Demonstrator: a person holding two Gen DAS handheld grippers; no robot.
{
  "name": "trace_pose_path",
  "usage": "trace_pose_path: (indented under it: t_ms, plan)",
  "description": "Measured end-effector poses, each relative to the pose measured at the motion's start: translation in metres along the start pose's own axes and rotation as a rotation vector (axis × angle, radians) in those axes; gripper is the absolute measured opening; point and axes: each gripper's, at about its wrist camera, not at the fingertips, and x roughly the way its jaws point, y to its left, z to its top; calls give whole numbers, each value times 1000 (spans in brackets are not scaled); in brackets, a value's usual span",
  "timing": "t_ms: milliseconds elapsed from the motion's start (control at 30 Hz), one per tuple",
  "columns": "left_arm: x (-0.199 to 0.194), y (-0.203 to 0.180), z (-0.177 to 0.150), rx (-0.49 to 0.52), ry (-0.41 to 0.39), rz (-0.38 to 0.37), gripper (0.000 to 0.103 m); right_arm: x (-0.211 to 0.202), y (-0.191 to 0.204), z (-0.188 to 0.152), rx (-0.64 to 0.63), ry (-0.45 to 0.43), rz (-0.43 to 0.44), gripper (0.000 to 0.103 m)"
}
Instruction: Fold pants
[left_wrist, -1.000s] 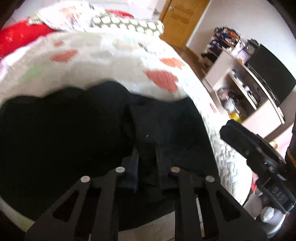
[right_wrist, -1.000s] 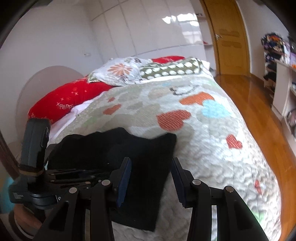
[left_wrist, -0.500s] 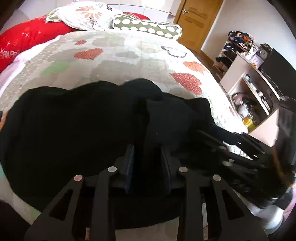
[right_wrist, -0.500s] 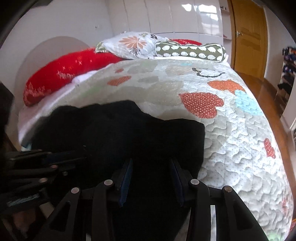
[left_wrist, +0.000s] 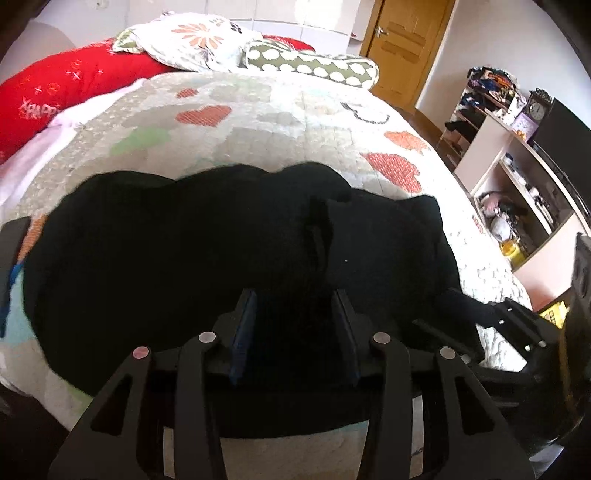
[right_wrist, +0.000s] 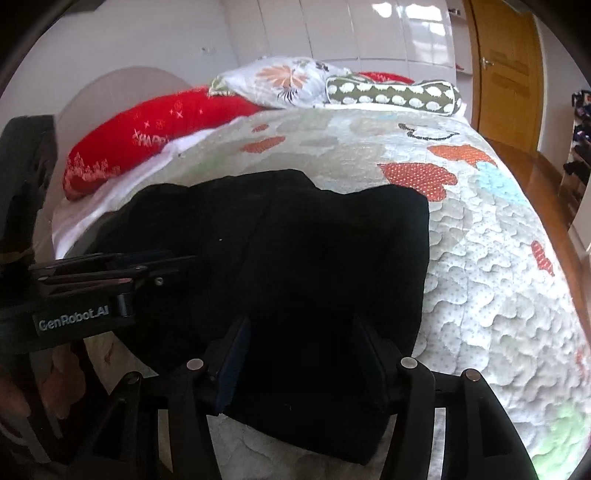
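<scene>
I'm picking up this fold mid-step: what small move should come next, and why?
Probably draw both grippers back off the black pants. The pants lie folded on the quilt, and the jaws of the left gripper and right gripper are opening, with cloth between them but apparently not pinched. Backing away would clear them to check the fold or take a fresh hold.

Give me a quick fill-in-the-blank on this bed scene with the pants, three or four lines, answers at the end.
1. The black pants lie on a quilt patterned with ____.
2. The long pillow at the left of the bed's head is ____.
3. The wooden door is ____.
4. Both the left gripper and the right gripper point at the ____.

Answers: hearts; red; closed; pants
</scene>
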Motion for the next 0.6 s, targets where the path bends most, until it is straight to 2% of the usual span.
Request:
trace_pose_path:
  t_ms: [100, 300, 433, 467, 533, 600]
  plan:
    - [-9, 9, 1, -10, -27, 20, 41, -11, 5, 10, 6, -75, 4, 55]
    - [-20, 25, -1, -34, -49, 44, 41, 6, 25, 21, -38, -113, -32, 55]
    - [-29, 39, -5, -49, -62, 67, 42, 29, 30, 23, -18, -45, -6, 55]
    - [-32, 46, -6, -59, -64, 72, 44, 28, 34, 25, -33, -49, -11, 55]
    - [-38, 57, -8, -89, -66, 64, 62, 21, 42, 33, -57, -66, -3, 55]
    - [-52, 76, -13, -150, -98, 24, 70, 15, 53, 45, -87, -91, 26, 55]
